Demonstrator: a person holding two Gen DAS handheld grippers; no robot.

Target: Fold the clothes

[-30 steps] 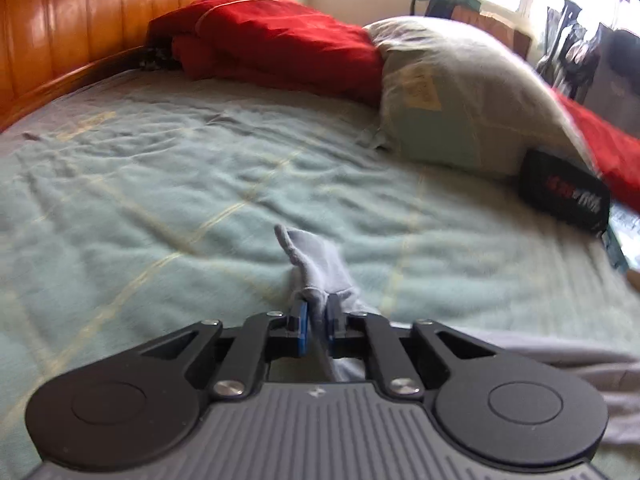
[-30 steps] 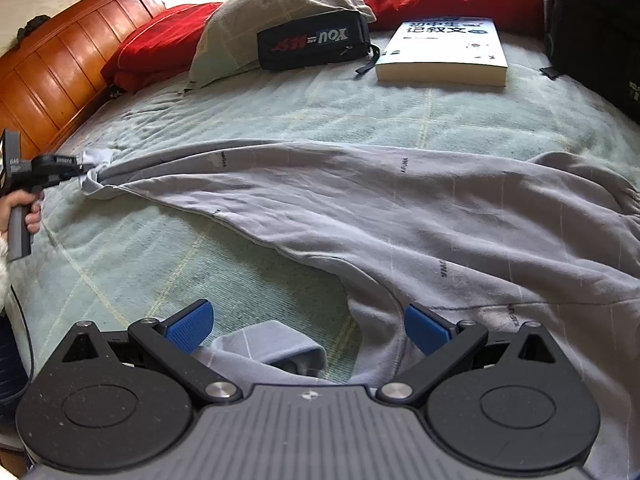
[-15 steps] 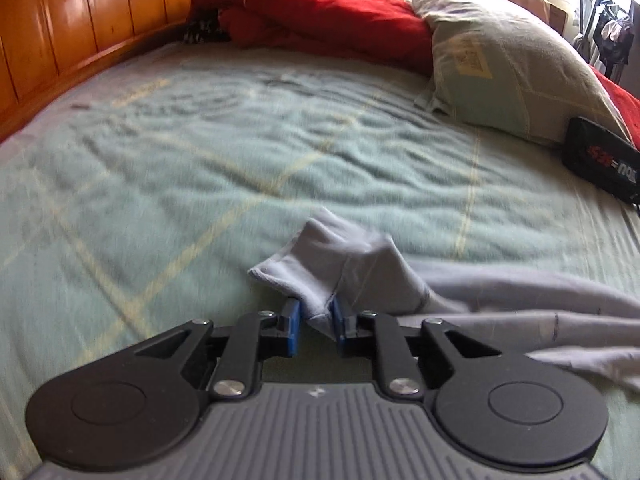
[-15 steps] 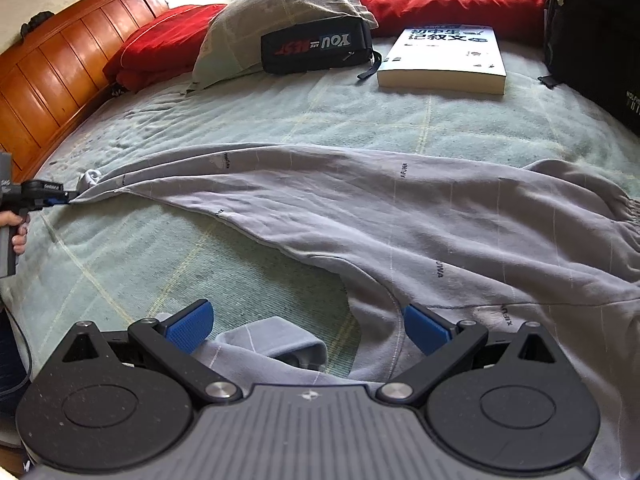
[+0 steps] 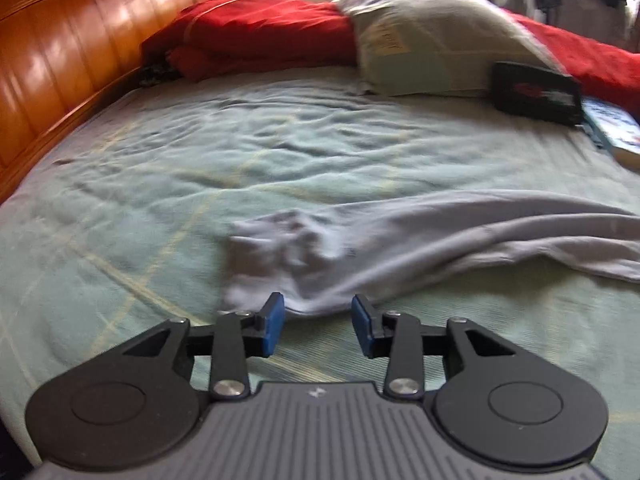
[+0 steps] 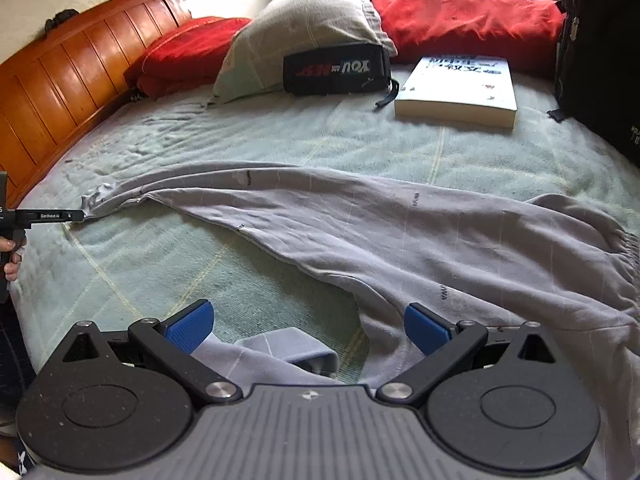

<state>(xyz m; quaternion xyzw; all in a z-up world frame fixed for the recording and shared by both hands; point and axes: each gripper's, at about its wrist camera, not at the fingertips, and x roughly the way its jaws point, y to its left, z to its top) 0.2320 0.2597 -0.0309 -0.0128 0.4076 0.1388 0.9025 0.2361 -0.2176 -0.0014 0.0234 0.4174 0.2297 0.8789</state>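
**Grey Pants Lay Spread on the Bed, Both Claws Open**

A big bed [image 6: 360, 148] with a pale green cover filled both views. A brown wooden headboard [image 6: 68, 92] ran along its left side. At the far end sat a red blanket [image 5: 256, 28], a grey pillow [image 6: 304, 24] and a second red blanket [image 6: 468, 20].

The grey pants [image 6: 420, 232] lay flat across the middle of the bed. One long leg reached out to the left. The other leg ran down toward the right claw, and its cuff [image 6: 296, 350] lay on the cover between that claw's two arms.

The right gripper [image 6: 308, 322] was low over the bed, pointing at the pillows. Its blue fingers [image 6: 190, 322] stood wide apart and held nothing.

The left gripper [image 5: 318, 326] was low too, at the left edge of the bed, pointing along the cover. Its blue pads [image 5: 272, 328] were partly open, with a gap between them. They held nothing. The end of the long pant leg [image 5: 280, 256] lay just in front of the tips, looking blurry. In the right view, a hand [image 6: 10, 256] gripped that claw's handle from below.

A book [image 6: 456, 88] and a black pouch [image 6: 336, 70] lay near the pillow, well away from the pants.
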